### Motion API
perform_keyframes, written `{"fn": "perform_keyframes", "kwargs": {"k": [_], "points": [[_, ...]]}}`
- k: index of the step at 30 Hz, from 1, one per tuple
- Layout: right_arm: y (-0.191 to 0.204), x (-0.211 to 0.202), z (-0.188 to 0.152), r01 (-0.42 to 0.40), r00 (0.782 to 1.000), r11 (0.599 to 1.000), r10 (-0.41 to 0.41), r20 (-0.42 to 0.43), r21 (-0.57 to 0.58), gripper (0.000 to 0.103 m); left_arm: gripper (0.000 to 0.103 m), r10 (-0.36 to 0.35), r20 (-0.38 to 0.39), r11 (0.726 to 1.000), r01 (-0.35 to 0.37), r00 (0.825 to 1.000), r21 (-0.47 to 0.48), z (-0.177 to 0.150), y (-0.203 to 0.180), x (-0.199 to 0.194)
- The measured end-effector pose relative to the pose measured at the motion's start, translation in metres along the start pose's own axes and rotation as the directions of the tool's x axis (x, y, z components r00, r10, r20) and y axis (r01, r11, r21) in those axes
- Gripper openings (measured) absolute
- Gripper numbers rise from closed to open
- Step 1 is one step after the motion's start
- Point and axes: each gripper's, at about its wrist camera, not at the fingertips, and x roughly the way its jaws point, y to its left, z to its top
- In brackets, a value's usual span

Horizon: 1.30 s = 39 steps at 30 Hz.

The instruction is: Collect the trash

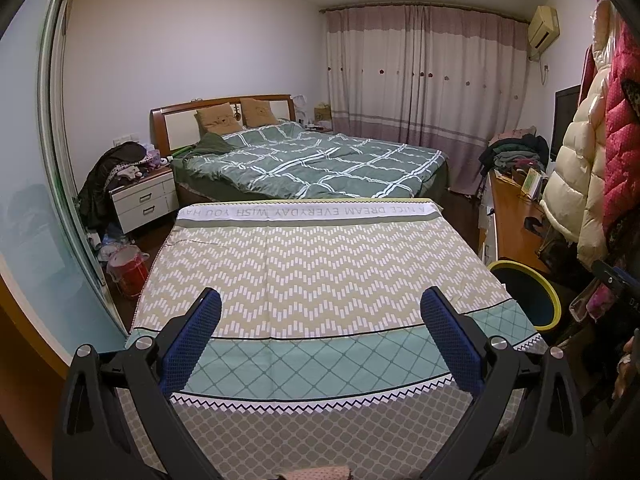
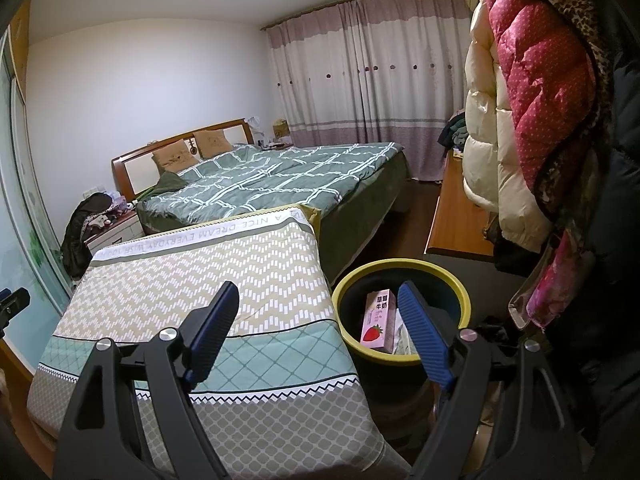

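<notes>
A dark bin with a yellow rim [image 2: 440, 270] stands on the floor just right of the cloth-covered table [image 2: 192, 280]. Inside it leans a pink strawberry milk carton [image 2: 378, 326] with some pale wrappers beside it. My right gripper [image 2: 316, 292] hangs open above the table's right edge and the bin, nothing between its blue fingers [image 2: 424, 332]. In the left wrist view my left gripper [image 1: 320, 300] stands open over the patterned tablecloth [image 1: 320, 264], with nothing between its pads. The bin [image 1: 548, 300] shows at the right there, its inside hidden.
A bed [image 1: 320, 160] with a green checked quilt lies beyond the table. Padded coats [image 2: 520, 120] hang close on the right over a wooden desk [image 2: 452, 216]. A nightstand [image 1: 144, 196] heaped with clothes and a red bag [image 1: 130, 272] sit at the left by a mirrored wardrobe door.
</notes>
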Motion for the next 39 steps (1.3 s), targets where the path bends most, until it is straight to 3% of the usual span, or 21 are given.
{"fn": "perform_keyframes", "kwargs": {"k": [39], "points": [[0.0012,0.0044,-0.0023,-0.007,1.0,1.0,0.007,-0.008,0.008,0.078,0.098,-0.007,-0.015,1.0,0.007,1.0,-0.004,-0.0063,-0.0048,0.006]]}}
